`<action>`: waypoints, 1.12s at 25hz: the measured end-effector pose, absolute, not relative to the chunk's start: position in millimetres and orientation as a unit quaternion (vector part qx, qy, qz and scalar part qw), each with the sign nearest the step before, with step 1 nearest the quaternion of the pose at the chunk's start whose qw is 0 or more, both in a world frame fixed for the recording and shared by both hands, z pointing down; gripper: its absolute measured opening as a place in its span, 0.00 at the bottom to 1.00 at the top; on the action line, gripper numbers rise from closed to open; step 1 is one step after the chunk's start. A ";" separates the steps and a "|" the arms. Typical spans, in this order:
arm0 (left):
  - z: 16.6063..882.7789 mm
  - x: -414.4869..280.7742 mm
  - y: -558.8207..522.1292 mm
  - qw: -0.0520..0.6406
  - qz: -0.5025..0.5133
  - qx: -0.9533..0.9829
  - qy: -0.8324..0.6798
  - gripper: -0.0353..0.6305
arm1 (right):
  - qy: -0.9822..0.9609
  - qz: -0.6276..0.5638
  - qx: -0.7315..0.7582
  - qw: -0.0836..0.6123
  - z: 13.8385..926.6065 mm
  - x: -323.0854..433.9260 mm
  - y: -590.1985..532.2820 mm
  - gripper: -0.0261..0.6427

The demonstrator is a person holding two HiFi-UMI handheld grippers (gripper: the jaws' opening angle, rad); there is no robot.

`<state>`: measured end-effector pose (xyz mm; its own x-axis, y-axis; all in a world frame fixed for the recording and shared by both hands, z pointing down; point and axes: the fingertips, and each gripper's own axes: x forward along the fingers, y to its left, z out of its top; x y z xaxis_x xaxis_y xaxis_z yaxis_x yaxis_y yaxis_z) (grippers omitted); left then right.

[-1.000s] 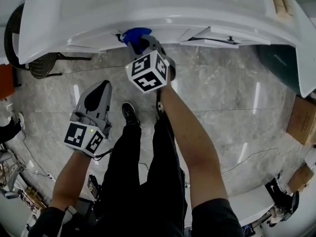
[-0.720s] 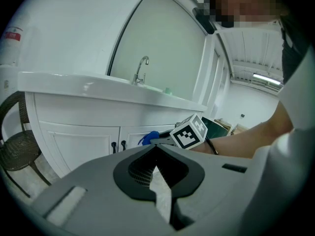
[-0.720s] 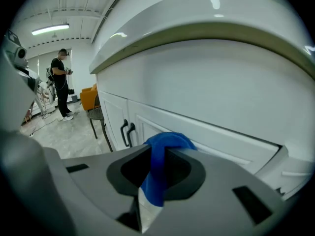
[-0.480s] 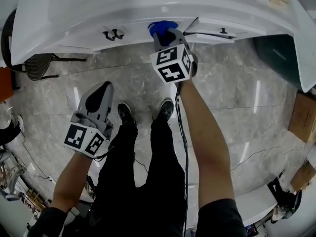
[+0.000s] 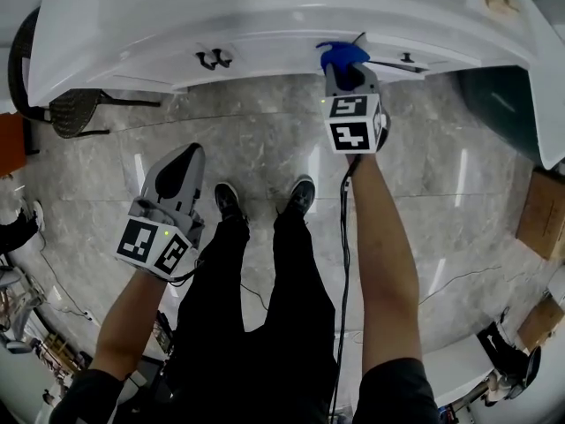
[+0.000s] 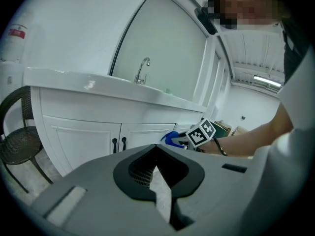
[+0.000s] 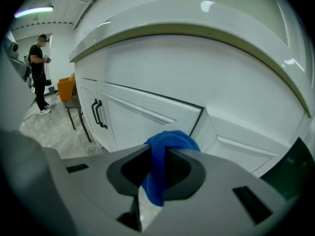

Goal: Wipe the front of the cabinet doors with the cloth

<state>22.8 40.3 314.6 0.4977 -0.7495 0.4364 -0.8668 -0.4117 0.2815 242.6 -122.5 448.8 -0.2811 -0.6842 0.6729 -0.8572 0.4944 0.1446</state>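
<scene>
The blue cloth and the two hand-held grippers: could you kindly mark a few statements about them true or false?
1. The right hand-held gripper is clamped on the blue cloth. True.
2. The left hand-held gripper holds a second cloth. False: its jaws are together on nothing.
3. The door handles are black. True.
4. The cloth is pressed on those handles. False: it is well to their right, by an ajar door.

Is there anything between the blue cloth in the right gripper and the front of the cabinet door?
Nothing visible stands between them. The right gripper clamps the blue cloth, which is at the white cabinet door, beside its dark edge gap.
</scene>
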 end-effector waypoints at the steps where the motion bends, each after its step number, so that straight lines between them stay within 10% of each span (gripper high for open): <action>1: 313.4 19.6 39.7 0.241 0.119 0.830 -0.489 0.05 | -0.793 0.123 0.484 0.349 446.7 236.6 -119.0 0.13; 16: 319.0 -59.9 32.0 0.248 0.136 0.830 -0.481 0.05 | -0.860 0.078 0.342 0.372 464.8 11.4 -88.7 0.13; 28: 340.7 -49.1 27.7 0.273 0.134 0.822 -0.482 0.05 | -0.871 0.030 0.275 0.407 481.1 -2.7 -93.2 0.13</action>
